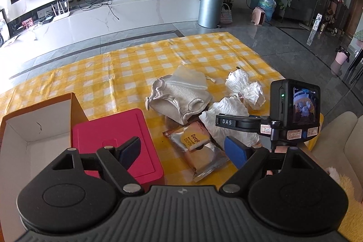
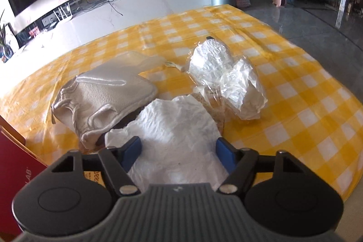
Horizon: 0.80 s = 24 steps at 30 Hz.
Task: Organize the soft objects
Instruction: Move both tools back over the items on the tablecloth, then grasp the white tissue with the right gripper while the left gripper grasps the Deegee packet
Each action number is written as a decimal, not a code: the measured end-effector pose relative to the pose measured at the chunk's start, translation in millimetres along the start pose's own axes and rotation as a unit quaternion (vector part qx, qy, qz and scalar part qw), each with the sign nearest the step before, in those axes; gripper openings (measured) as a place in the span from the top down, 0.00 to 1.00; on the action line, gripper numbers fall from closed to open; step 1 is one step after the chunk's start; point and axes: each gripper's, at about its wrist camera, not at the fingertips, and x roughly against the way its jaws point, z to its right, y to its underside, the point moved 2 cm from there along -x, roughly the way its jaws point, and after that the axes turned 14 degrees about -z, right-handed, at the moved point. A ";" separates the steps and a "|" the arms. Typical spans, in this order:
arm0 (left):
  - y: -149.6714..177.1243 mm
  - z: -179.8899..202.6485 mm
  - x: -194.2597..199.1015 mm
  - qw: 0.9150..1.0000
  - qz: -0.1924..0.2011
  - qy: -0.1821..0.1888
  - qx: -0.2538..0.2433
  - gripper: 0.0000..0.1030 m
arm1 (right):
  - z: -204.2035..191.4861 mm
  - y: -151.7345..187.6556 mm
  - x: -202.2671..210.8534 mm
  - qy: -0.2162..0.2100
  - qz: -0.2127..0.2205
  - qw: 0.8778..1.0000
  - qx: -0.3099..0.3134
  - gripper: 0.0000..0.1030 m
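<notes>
A crumpled white paper sheet [image 2: 179,128] is lying on the yellow checked cloth [image 2: 295,87], and I am taking it as my landmark. My right gripper [image 2: 179,152] is hovering just over its near edge, with its blue-padded fingers [image 2: 223,154] spread wide on either side of the sheet and holding nothing. I cannot tell whether the pads are touching the paper.

Just to the left of the sheet, a folded beige cloth pouch [image 2: 106,101] is lying slightly tilted, its corner overlapping something dark underneath. Behind the pouch, a translucent plastic bag [image 2: 140,60] is resting flat. Behind and to the right of the sheet, a clear wrapper stuffed with white paper [image 2: 229,78] is lying on its side, close by.

In front of the sheet and to its left, a packaged snack cake [image 1: 199,151] in a clear wrapper is lying on the cloth. My left gripper [image 1: 183,150] is hanging above this packet, fingers [image 1: 130,150] wide apart and empty.

Farther left of the sheet, a pink lid [image 1: 118,142] is lying flat, and beyond it an open orange cardboard box [image 1: 38,124] with a white inside is standing.

Well behind the sheet, a grey pedal bin [image 1: 209,8] is standing on the floor beside a long white TV bench [image 1: 113,15].
</notes>
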 end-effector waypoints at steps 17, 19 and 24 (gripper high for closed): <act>-32.9 38.3 -83.0 0.991 -0.115 -0.028 -0.060 0.07 | 50.5 11.7 41.9 -0.081 0.053 0.988 -0.123 0.90; -36.2 42.5 -98.2 0.990 -0.126 -0.028 -0.051 0.08 | 49.0 12.3 39.6 -0.083 0.046 0.988 -0.119 0.89; -42.0 46.0 -130.1 0.989 -0.137 -0.047 -0.014 0.08 | 53.8 11.9 33.5 -0.082 0.035 0.988 -0.129 0.89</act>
